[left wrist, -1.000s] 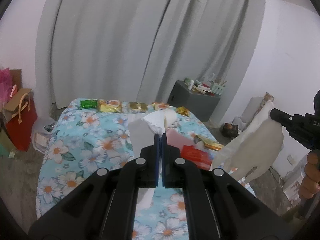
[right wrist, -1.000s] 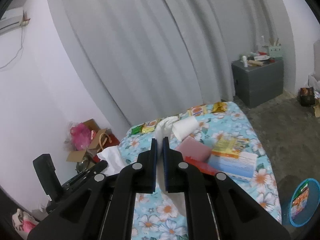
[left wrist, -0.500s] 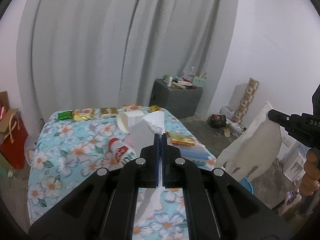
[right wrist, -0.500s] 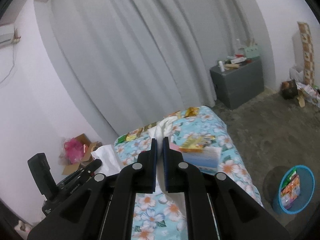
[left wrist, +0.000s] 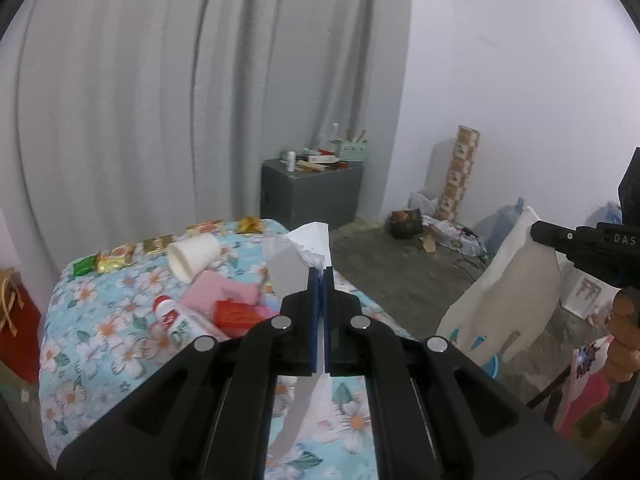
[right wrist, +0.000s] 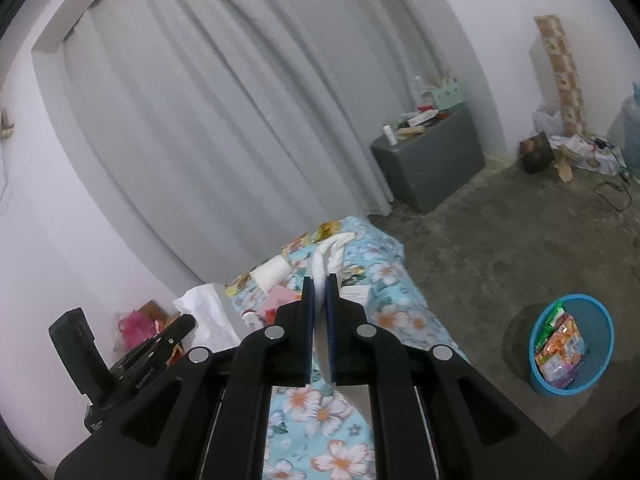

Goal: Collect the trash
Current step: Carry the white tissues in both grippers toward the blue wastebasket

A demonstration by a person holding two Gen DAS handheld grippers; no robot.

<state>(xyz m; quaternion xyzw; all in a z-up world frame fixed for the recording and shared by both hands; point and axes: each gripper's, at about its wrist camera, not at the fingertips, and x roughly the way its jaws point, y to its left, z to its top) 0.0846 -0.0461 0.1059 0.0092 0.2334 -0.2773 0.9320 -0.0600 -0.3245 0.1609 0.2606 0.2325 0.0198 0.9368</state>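
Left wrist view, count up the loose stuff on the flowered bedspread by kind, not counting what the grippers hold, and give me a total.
Paper cup, on its side: 1
Red-capped bottle, lying down: 1
Pink pad: 1
Red packet: 1
Green sachet: 1
Gold and orange sachets along the far edge, from to: 4, as far as can be told
Total: 9

Both views have swung right, bringing the blue bin [right wrist: 572, 344] into sight.
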